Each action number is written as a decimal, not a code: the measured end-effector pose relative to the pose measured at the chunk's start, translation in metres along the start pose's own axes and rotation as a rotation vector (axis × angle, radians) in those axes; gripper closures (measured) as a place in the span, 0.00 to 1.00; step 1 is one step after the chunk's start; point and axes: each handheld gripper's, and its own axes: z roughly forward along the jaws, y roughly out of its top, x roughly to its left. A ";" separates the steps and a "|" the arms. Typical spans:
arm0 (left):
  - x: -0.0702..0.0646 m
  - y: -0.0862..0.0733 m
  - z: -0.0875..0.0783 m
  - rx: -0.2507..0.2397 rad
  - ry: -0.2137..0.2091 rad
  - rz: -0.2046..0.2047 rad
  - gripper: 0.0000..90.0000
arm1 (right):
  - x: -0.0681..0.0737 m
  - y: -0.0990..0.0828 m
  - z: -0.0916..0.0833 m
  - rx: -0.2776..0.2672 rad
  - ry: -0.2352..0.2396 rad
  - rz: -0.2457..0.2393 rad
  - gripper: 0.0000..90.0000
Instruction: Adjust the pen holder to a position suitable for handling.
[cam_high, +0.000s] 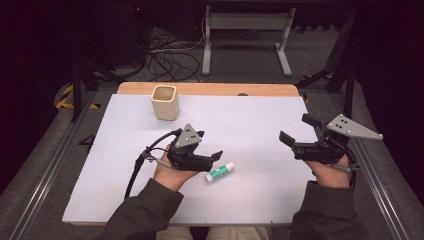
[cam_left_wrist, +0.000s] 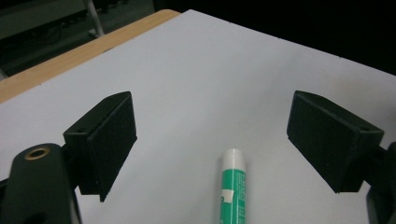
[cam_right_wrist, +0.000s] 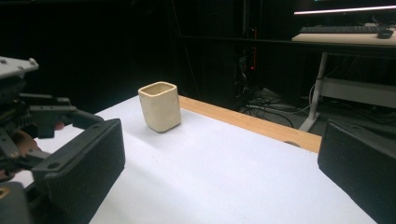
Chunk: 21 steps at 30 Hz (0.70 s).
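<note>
green-white glue stick (cam_left_wrist: 232, 186), label print unreadable

Around the cup (cam_high: 165, 102), which stands upright near the table's far edge (cam_high: 210, 89), you have bare white sheet on every side. Toward you from the cup, the glue stick (cam_high: 220, 171) lies flat just beside the left gripper (cam_high: 216, 157); the right gripper (cam_high: 296, 131) hovers well apart.
</note>
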 end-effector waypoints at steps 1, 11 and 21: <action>-0.001 0.000 0.003 0.008 -0.003 0.004 0.19 | 0.000 0.000 -0.001 0.000 -0.002 0.003 0.01; -0.010 -0.004 0.031 0.065 -0.033 0.022 0.20 | -0.001 0.000 -0.005 -0.003 -0.009 0.007 0.01; -0.012 -0.008 0.044 0.113 -0.030 0.026 0.21 | -0.001 0.000 -0.006 0.003 -0.011 0.001 0.01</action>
